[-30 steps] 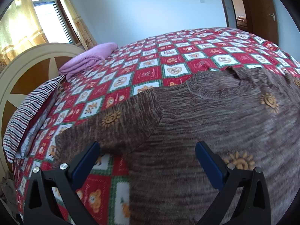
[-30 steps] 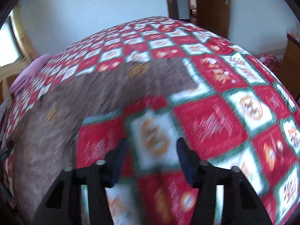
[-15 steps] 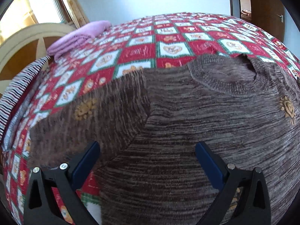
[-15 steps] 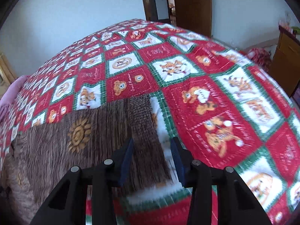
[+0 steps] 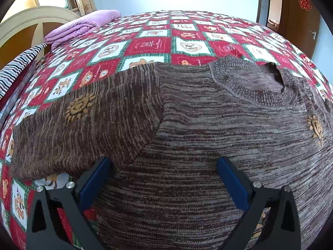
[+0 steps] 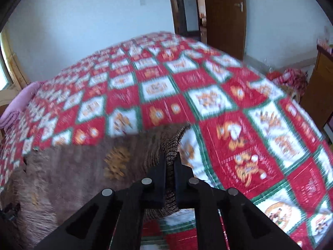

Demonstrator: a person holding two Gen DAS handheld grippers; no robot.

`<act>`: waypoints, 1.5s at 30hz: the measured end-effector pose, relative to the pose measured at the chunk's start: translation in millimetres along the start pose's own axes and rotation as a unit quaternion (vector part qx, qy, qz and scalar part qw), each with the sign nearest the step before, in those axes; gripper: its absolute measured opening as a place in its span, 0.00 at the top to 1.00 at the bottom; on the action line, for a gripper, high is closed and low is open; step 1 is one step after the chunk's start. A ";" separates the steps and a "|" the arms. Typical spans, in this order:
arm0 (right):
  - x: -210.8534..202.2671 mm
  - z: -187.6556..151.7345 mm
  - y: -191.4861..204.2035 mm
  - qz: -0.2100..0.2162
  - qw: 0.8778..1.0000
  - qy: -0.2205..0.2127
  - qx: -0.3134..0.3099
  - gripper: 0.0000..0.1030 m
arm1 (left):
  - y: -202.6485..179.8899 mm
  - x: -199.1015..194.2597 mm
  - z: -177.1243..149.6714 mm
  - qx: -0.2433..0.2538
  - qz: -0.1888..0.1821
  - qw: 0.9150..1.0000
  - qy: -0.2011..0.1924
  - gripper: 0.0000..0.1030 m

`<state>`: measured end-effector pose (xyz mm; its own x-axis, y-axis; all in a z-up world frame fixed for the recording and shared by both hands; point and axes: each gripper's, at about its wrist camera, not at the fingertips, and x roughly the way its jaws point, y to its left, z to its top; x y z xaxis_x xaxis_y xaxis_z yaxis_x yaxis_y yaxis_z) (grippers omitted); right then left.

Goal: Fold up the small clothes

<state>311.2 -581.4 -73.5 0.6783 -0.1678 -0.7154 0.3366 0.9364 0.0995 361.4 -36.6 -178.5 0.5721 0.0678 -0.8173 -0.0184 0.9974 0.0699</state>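
Note:
A brown knitted sweater [image 5: 208, 129] with orange sun motifs lies flat on the bed, neck hole away from me. In the left wrist view its left sleeve [image 5: 83, 125] stretches out to the side. My left gripper [image 5: 164, 177] hovers low over the sweater near the armpit, open, its blue fingers [image 5: 94, 180] wide apart with nothing between them. In the right wrist view, which is blurred by motion, my right gripper [image 6: 170, 163] is shut on the ribbed cuff [image 6: 170, 145] of the other sleeve [image 6: 116, 158] and lifts it slightly off the quilt.
The bed carries a red, white and green checked quilt [image 5: 158, 41] with bear pictures. A folded purple blanket [image 5: 83, 25] and a striped pillow [image 5: 16, 66] lie by the headboard [image 5: 25, 25]. A wooden door [image 6: 222, 14] and a cabinet [image 6: 320, 87] stand beyond the bed.
My right gripper reached the sleeve end and shut on its cuff, then began moving with it. My left gripper sank lower over the sweater and stayed open.

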 end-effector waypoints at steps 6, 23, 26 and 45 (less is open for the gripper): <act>-51.5 22.9 58.3 0.004 0.997 -0.053 -0.059 0.95 | 5.1 -1.2 0.1 -0.007 -0.015 1.000 -0.005 0.00; -86.7 -31.7 280.6 0.115 0.963 -0.063 -0.235 0.95 | 9.9 -3.5 -3.0 -0.016 -0.036 0.999 -0.013 0.00; -57.6 -57.3 310.1 0.144 0.960 -0.037 -0.236 0.95 | 9.2 -3.3 -3.4 -0.015 -0.034 0.999 -0.013 0.00; -48.8 -146.2 178.6 0.203 0.964 -0.016 -0.169 0.37 | -22.8 -36.7 9.0 0.039 -0.077 0.996 -0.006 0.00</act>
<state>242.7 -360.9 -121.9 0.7307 0.2288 -0.6432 -0.1891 0.9731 0.1313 348.1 -62.0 -144.9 0.5726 -0.0865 -0.8152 0.1339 0.9909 -0.0111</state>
